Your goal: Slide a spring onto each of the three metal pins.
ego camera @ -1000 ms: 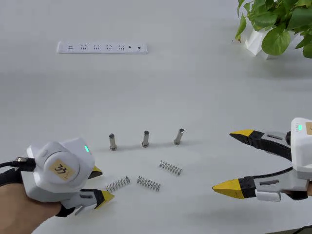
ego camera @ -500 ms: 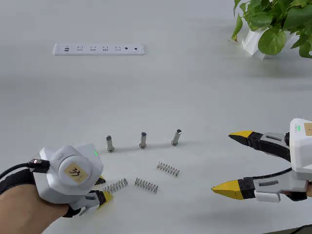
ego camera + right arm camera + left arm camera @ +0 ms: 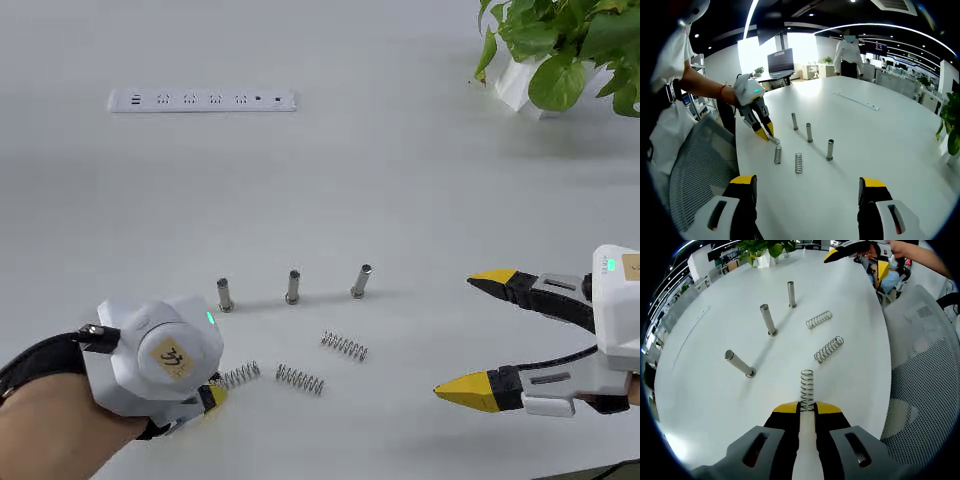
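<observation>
Three metal pins stand in a row on the white table: left pin (image 3: pixel 225 295), middle pin (image 3: pixel 293 286), right pin (image 3: pixel 362 281). In front of them lie three springs. My left gripper (image 3: pixel 212 393) (image 3: pixel 807 407) is shut on the near end of the leftmost spring (image 3: pixel 239 375) (image 3: pixel 806 387). The other two springs (image 3: pixel 301 379) (image 3: pixel 345 346) lie loose on the table. My right gripper (image 3: pixel 475 335) (image 3: pixel 807 184) hovers open at the right, nothing between its jaws, well clear of the pins. In the right gripper view the left gripper (image 3: pixel 766 134) holds the spring (image 3: pixel 773 139) at a tilt.
A white power strip (image 3: pixel 203 100) lies at the far left of the table. A potted plant (image 3: pixel 560 50) stands at the far right corner. A mesh chair (image 3: pixel 925 365) sits beyond the table edge near the left gripper. Another person (image 3: pixel 847 52) stands far off.
My left gripper has moved right to the leftmost spring and closed on its near end. The right gripper has stayed in place, still open.
</observation>
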Available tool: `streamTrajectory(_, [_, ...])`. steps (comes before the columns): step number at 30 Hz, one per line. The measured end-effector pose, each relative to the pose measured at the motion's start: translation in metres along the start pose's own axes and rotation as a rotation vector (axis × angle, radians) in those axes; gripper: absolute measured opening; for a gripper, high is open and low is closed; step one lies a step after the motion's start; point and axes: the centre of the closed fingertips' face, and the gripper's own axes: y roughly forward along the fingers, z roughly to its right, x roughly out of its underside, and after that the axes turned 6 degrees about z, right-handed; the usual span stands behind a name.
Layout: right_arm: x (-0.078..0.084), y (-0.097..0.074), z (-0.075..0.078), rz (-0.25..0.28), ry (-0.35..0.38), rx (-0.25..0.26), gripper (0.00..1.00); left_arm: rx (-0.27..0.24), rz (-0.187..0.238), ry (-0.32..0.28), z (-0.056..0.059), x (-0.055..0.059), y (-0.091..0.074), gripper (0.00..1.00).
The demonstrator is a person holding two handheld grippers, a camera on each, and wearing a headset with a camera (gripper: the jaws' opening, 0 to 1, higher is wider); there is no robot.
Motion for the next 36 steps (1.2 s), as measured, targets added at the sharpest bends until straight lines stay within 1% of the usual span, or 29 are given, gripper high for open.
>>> streamTrajectory(1, [0.0004,0.0001,-0.0001,-0.001,0.001,-0.001,0.83,0.001,-0.001,-0.004,-0.0002,0.0000,0.0000,0.08])
streamTrajectory(3, [0.0015,0.0007,-0.0004,0.001,-0.004,-0.003,0.84,0.004,-0.004,0.008,-0.0004,0.0004,0.0000,0.07])
streamTrajectory(7, [0.0037,0.0019,-0.0017,-0.001,0.004,-0.010,0.86,0.005,-0.006,0.004,-0.0011,0.0007,0.0003,0.07])
streamTrajectory(13, [0.0047,0.0029,-0.0037,0.003,0.010,-0.018,0.89,0.007,-0.002,0.005,-0.0012,0.0006,0.0004,0.07])
streamTrajectory(25, [0.0015,0.0022,-0.0035,0.002,-0.003,-0.009,0.86,0.013,0.007,-0.009,-0.0006,0.0011,-0.0007,0.07])
streamTrajectory(30, [-0.0002,0.0038,-0.0049,0.003,-0.005,-0.013,0.86,0.017,0.013,-0.012,0.0004,0.0020,-0.0016,0.07])
streamTrajectory(34, [-0.0014,0.0046,-0.0056,0.005,-0.002,-0.015,0.85,0.019,0.020,-0.018,0.0021,0.0024,-0.0022,0.07])
streamTrajectory(36, [-0.0018,0.0049,-0.0065,0.003,-0.005,-0.018,0.84,0.024,0.032,-0.027,0.0037,0.0009,-0.0031,0.07])
